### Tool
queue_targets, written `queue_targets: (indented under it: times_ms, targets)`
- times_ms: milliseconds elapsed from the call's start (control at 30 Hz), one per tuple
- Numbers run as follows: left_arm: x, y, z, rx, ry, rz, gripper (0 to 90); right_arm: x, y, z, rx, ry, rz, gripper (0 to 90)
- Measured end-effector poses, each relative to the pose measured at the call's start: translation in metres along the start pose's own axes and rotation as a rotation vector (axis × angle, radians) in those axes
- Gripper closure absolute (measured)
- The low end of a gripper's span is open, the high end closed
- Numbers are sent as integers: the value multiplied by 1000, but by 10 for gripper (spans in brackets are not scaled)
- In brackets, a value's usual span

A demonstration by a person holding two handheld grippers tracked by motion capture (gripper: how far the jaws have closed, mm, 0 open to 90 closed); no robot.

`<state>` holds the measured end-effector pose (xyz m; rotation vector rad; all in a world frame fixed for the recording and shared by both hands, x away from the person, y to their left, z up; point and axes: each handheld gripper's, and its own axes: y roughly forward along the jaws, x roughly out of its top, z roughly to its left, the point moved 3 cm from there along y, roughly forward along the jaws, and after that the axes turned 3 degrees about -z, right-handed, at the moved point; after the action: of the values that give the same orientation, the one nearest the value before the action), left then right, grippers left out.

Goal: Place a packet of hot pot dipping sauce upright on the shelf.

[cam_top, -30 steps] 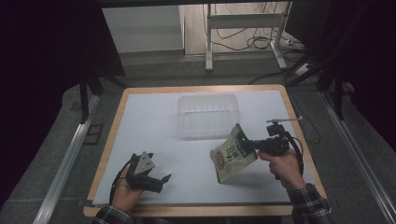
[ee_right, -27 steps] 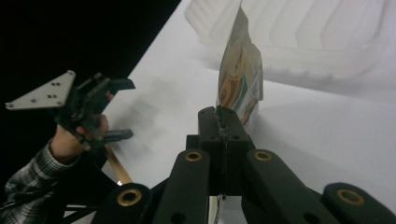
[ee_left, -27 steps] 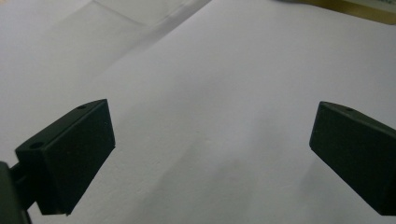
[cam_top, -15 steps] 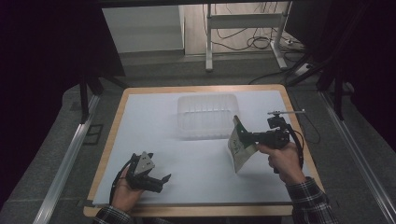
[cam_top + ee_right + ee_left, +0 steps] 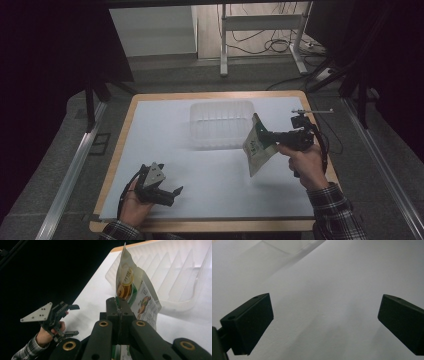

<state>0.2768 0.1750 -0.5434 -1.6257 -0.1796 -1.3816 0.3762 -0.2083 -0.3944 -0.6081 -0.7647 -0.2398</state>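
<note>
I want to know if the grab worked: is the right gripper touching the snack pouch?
Touching. The right gripper view shows the right gripper shut on the snack pouch, its edge pinched between the jaws.

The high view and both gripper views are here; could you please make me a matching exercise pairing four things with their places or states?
Things:
1. snack pouch
2. clear plastic tray
3. left gripper
4. right gripper

States:
A. jaws wide apart, nothing between them, low over the white mat
B. empty, at the far middle of the table
C. pinched at one edge and hanging clear of the table
D. jaws closed on a thin edge, near the tray's right end

Pairs: 1-C, 2-B, 3-A, 4-D
</note>
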Motion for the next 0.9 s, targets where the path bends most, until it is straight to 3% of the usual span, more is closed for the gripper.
queue_targets:
  times_ms: [533, 900]
  targets:
    - [1, -3, 3, -13, -40, -39, 0, 22, -5, 2, -3, 3, -35, 891]
    - [1, -3, 3, -14, -42, -39, 0, 35, -5, 2, -10, 1, -57, 891]
